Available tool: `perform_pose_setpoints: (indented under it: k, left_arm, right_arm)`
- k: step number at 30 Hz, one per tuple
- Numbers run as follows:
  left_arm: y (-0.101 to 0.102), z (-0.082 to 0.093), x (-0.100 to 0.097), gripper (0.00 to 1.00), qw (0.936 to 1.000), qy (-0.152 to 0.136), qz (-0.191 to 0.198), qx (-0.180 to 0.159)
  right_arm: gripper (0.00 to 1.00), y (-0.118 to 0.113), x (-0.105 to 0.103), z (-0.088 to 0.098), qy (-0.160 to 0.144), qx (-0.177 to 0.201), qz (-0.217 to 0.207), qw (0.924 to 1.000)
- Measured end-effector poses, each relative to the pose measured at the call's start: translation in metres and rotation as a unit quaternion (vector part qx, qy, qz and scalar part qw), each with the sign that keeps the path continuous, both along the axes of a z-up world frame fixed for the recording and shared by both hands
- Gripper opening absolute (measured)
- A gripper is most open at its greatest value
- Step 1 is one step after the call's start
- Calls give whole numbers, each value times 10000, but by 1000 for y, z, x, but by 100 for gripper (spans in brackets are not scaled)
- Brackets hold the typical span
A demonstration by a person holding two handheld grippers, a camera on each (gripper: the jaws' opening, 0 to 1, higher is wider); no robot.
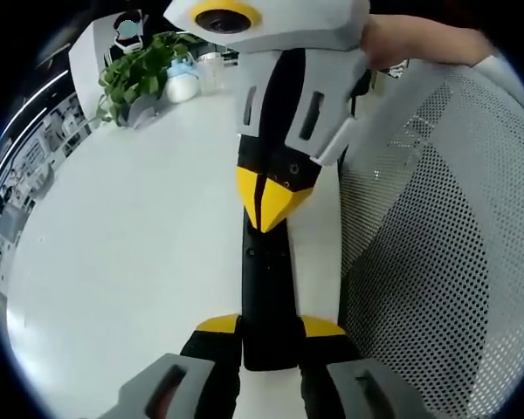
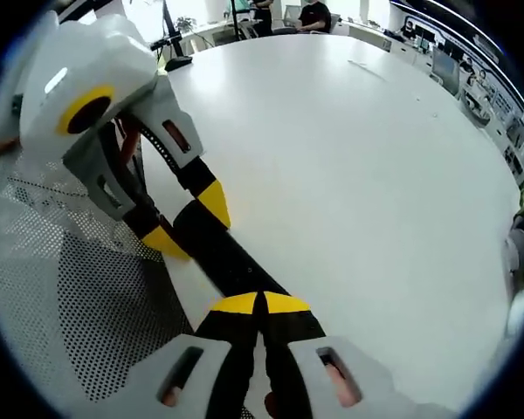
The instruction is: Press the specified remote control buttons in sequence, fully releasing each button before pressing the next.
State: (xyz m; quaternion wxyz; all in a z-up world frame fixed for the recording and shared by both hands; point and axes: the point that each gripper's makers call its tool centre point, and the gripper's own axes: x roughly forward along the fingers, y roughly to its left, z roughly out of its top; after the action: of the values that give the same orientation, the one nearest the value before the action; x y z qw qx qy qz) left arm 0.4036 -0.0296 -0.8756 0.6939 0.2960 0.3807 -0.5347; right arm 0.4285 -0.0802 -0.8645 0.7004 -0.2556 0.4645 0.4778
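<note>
Currently mid-sequence, I judge. I hold one remote control at near end between jaws of left gripper, closed on its sides, above white table edge beside mesh chair back. My right gripper, jaws closed together with nothing between, tips touching remote's face, seemingly on button. Which button, how many pressed or left: cannot tell. Count: one remote, two grippers, one potted plant.

Remote control lies on table, beside mesh chair back. Potted plant at table's far edge.
</note>
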Motion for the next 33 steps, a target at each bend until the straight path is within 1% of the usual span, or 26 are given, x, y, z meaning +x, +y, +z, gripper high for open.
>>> perform_pose_setpoints:
  k: [5, 6, 7, 8, 14, 17, 21, 25, 33]
  left_arm:
    - [0, 0, 0, 25, 10000, 2, 1, 6]
    - [0, 0, 0, 25, 10000, -2, -5, 9]
    - [0, 0, 1, 25, 10000, -11, -7, 23]
    - [0, 0, 1, 25, 10000, -8, -16, 34]
    - [0, 0, 1, 25, 10000, 10, -3, 32]
    - [0, 0, 1, 25, 10000, 26, 20, 42]
    - [0, 0, 2, 25, 10000, 39, 34, 49]
    - [0, 0, 2, 24, 9999, 67, 83, 39]
    - [0, 0, 2, 24, 10000, 56, 44, 25]
  right_arm:
    - [0, 0, 1, -1, -27, 26, -15, 10000]
    - [0, -2, 0, -5, 7, -33, -42, 10000]
    - [0, 1, 3, -3, -103, 71, -65, 9999]
    - [0, 1, 2, -3, -70, 41, -27, 10000]
    - [0, 0, 2, -3, -32, 147, -127, 9998]
    - [0, 0, 2, -3, -10, 117, -158, 9998]
    - [0, -1, 3, -4, 112, 65, -328, 9994]
    - [0, -1, 1, -4, 58, 6, -235, 9997]
    - [0, -3, -3, -4, 113, -50, -205, 9997]
